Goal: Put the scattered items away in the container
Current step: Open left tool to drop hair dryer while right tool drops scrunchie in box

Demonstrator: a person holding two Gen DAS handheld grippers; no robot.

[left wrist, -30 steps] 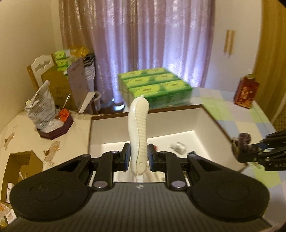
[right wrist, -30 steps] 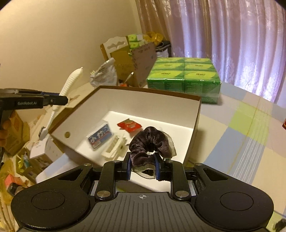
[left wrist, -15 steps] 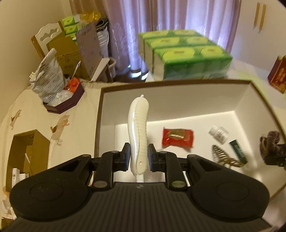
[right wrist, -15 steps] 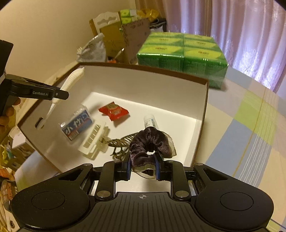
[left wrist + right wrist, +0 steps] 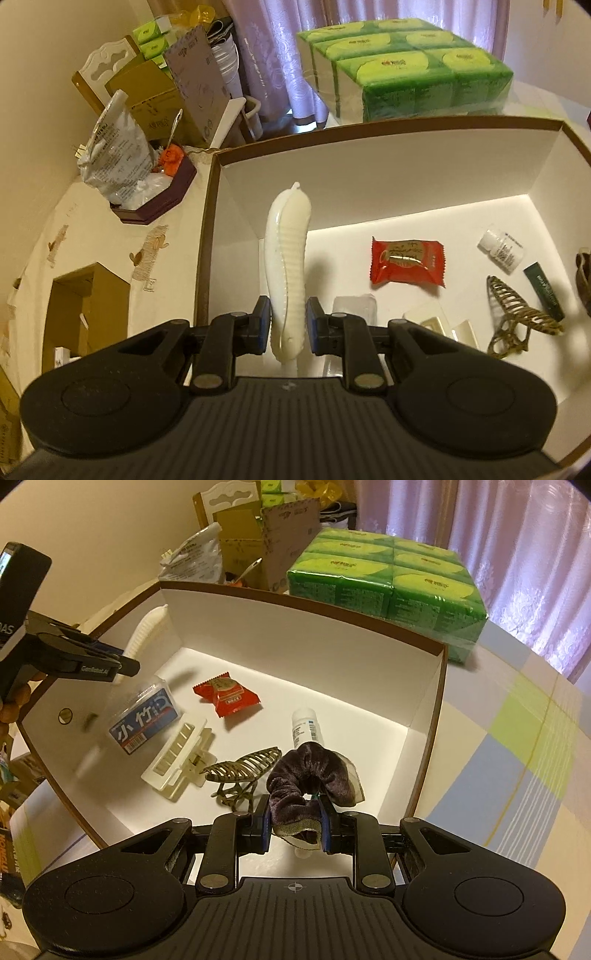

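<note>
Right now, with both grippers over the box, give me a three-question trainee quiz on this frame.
1. True or false: the left gripper grips a white toothbrush.
2. What does the right gripper hold?
A. a dark scrunchie
B. a spoon
C. a coin
3. Fill in: the red candy packet lies inside the white ____.

Key: 1 true; 2 A; 3 box.

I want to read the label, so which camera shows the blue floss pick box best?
The right wrist view: the blue floss pick box lies in plain sight, label up, inside the white box. In the left wrist view only its clear end shows behind the left claw.
</note>
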